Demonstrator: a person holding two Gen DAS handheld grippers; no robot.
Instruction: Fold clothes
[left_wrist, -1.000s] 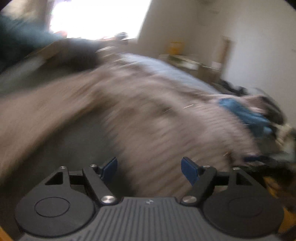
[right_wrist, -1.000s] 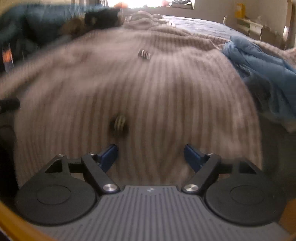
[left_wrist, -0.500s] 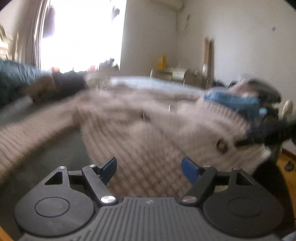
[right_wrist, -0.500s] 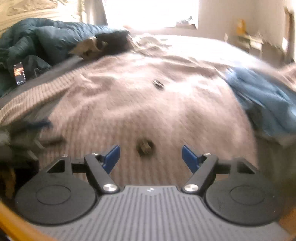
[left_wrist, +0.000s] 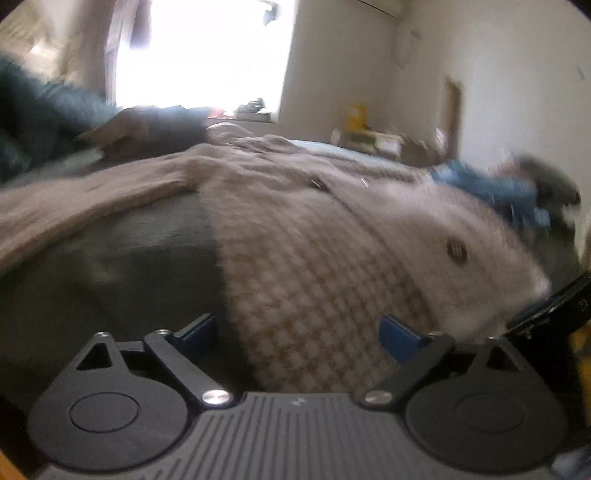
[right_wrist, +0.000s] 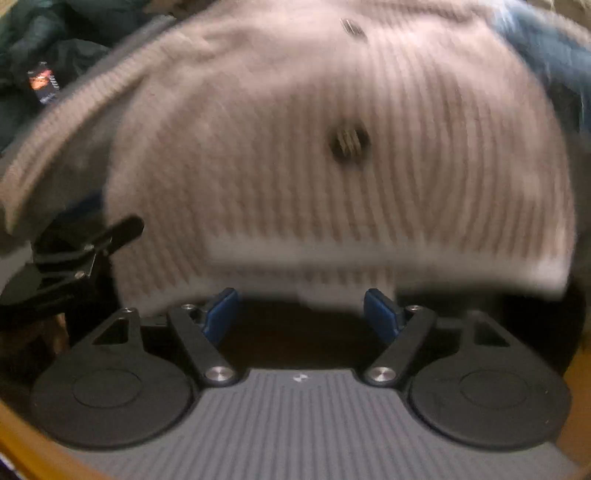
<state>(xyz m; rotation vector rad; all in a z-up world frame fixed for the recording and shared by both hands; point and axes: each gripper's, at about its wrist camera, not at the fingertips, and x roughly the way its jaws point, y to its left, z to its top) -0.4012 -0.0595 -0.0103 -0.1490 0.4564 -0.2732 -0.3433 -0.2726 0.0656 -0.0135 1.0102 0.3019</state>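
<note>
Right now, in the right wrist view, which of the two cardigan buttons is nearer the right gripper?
The lower button, mid-cardigan. It sits just above the hem facing the open right gripper; the other button lies farther up, toward the collar.

Bright window, pale walls, grey-covered bed

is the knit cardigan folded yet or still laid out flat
Spread out, not folded. The cardigan lies flat on the bed, one sleeve stretched sideways, button front facing up, hem unturned before both open grippers.
</note>
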